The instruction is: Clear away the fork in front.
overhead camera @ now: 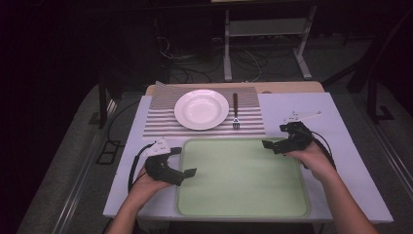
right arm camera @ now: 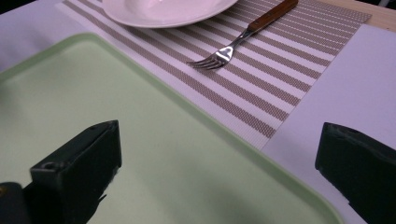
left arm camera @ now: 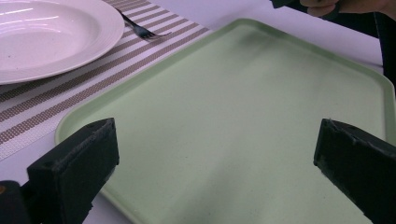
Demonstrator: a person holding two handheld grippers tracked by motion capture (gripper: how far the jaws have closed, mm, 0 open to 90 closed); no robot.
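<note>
Pale green tray sits nearest the person, at 6 o'clock on the white tabletop; nothing lies on it; its far edge runs just beside the near edge of the striped placemat.

Left gripper hangs over the tray's left rim at about 8 o'clock; jaws spread wide, nothing between them; in the left gripper view the two black jaws frame bare tray surface, one over the tray's rim; left hand wraps the body from below, cable looping off the left side.

Right gripper sits over the tray's far right corner at about 2 o'clock; jaws also wide apart and holding nothing; in the right gripper view one jaw is above the tray, the other above the white tabletop past the rim; right hand holds it, forearm entering from the bottom right.

Farther out at 12 o'clock: brown-and-white placemat with a white plate on its middle, plate looks bare; fork lies on the mat just right of the plate, apart from it, wooden handle pointing away, tines toward the tray.

Beyond the table edge: dark floor, cables, pale metal frame legs.
</note>
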